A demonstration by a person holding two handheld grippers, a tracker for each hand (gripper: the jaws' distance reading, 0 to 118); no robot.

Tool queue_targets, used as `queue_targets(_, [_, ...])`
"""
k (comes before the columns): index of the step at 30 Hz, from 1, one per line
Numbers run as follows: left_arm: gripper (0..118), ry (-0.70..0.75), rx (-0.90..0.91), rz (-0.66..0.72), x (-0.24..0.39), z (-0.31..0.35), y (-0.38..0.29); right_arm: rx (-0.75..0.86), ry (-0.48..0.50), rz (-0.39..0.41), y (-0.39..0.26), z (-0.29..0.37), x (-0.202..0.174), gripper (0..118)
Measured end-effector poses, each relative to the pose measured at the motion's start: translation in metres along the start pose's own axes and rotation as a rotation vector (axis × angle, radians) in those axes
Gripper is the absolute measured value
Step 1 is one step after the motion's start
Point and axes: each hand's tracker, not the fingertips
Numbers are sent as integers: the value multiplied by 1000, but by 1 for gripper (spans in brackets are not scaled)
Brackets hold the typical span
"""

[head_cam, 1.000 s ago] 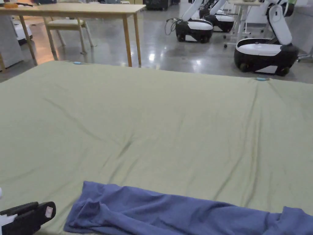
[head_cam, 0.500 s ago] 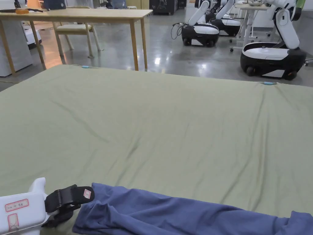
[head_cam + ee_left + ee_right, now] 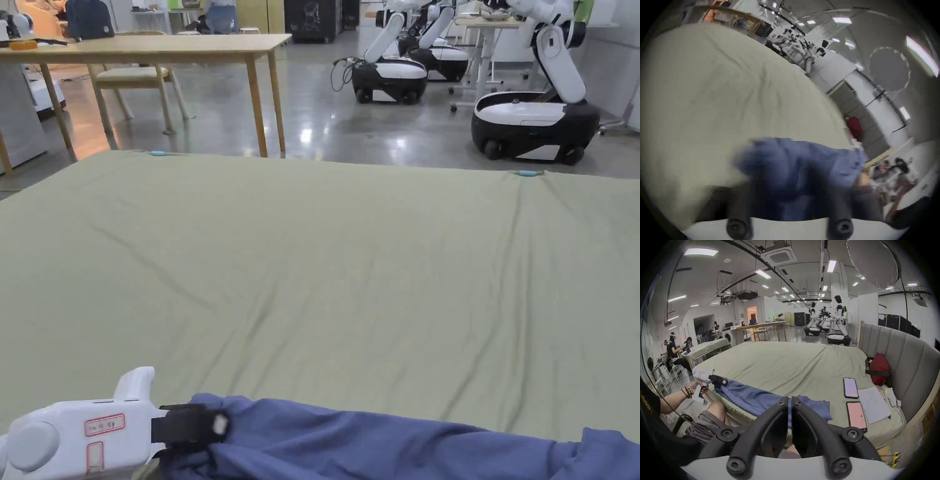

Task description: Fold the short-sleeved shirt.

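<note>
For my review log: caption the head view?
Left hand-held gripper at bunched blue shirt on green bedsheet.

Robotics lab, wheeled robots (image 3: 531, 122), bed (image 3: 312, 262)

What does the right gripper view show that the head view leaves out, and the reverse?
Right gripper view: the right gripper, its fingers closed with shirt fabric in the slit between them, two phones, a sheet of paper, a red bag and a grey headboard.

Head view: small blue clips at the bedsheet's far edge, which I cannot make out in the other view.

Both: the blue shirt, the left gripper closed on its end, the green bedsheet, the wooden table and wheeled robots.
</note>
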Motion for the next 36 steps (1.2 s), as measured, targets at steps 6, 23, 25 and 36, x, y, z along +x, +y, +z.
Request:
queue_targets(6, [5,7,8,-39,6,-7,-7,3,-7,-12,2,-2,0,5])
queue_targets(23, [5,132,172,43,20,96,34,6,-9,-37,-3,-7,10,5])
queue_targets(25, [5,13,174,16,63,86,22,1,-6,-32,-3,-9,9,5])
queue_targets(36, [46,-3,-176,-35,88,-55,-5,25,5,-62,-10,2,10,5])
